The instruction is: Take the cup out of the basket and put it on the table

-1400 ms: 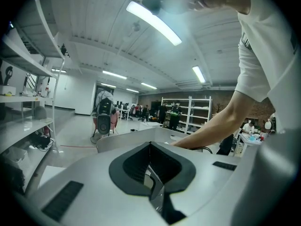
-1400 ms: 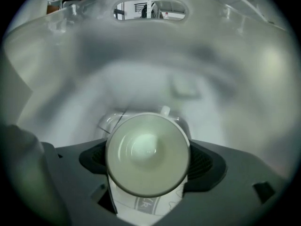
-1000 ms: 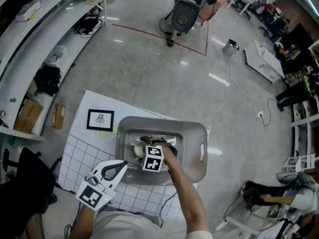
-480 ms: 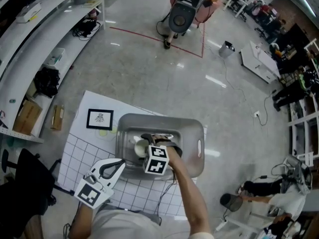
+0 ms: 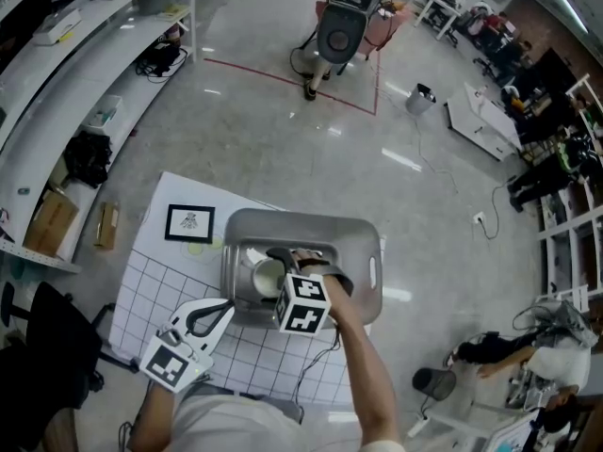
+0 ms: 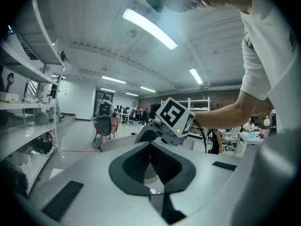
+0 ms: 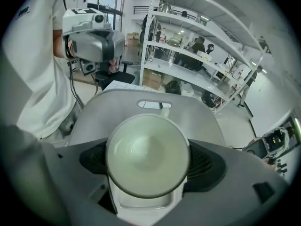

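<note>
Fig.: R gripper (image 7: pixel 148 166) is clamped on the cup (image 7: pixel 147 157), one jaw on each side of the body, mouth turned toward its camera, handle on the far side. The cup sits just ahead of the gripper, above the basket (image 5: pixel 369 245) and not yet over the table (image 5: pixel 141 290). We judge the cup stiff, glazed and slippery, breakable and fairly light, so a grip across the wall suits it. L gripper (image 6: pixel 150 164) is closed and empty. Vs. 1 s ago, the cup looks larger in the head view, i.e. probably lifted.
</note>
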